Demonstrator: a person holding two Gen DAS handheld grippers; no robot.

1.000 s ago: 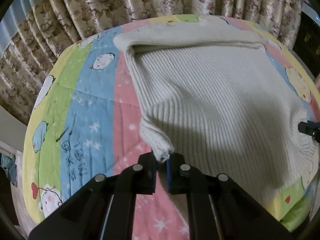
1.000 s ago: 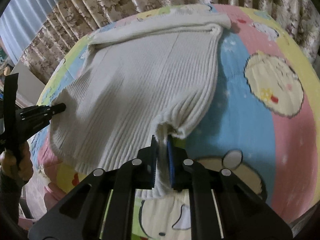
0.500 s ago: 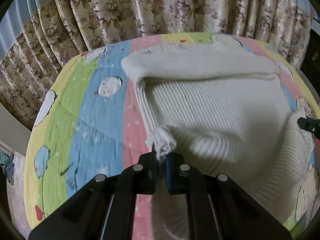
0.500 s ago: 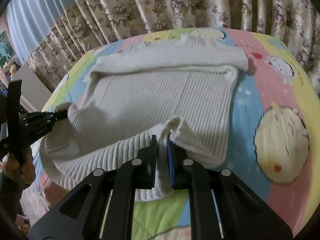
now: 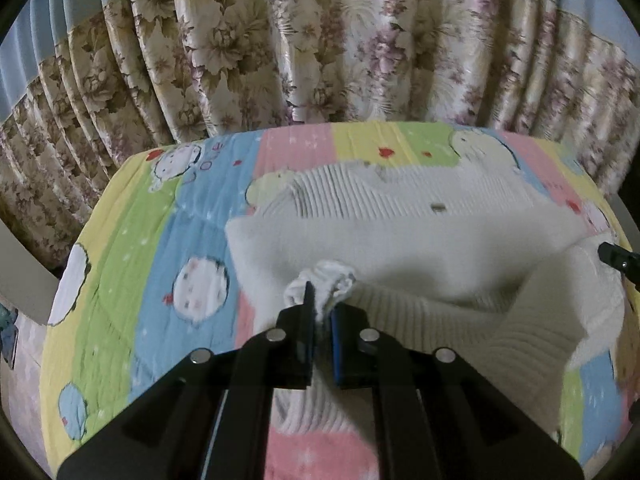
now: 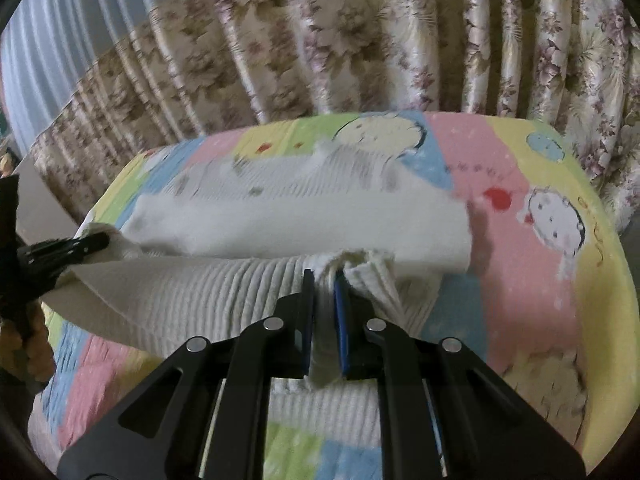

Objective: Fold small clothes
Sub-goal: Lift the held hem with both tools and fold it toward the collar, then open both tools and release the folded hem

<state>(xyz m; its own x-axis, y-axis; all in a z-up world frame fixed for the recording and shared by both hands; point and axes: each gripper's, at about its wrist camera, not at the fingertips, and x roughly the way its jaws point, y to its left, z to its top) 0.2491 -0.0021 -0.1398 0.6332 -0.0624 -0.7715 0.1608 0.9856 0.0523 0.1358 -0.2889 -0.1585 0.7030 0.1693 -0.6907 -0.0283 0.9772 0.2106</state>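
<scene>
A cream ribbed knit sweater (image 5: 420, 240) lies on a colourful cartoon quilt (image 5: 160, 240); it also shows in the right wrist view (image 6: 280, 220). My left gripper (image 5: 322, 304) is shut on the sweater's near left corner and holds it lifted above the far part. My right gripper (image 6: 324, 292) is shut on the near right corner, lifted likewise. The near half arches over the far half. The right gripper's tip shows at the left view's right edge (image 5: 616, 258); the left gripper shows at the right view's left edge (image 6: 60, 250).
Floral curtains (image 5: 320, 40) hang close behind the bed's far edge; they also show in the right wrist view (image 6: 360, 40). The quilt (image 6: 540, 240) extends to both sides of the sweater. A pale board (image 5: 20, 276) stands at the left of the bed.
Both grippers have carried the sweater's near edge up and toward the far edge, so the near half now folds over the far half. The curtains loom larger.
</scene>
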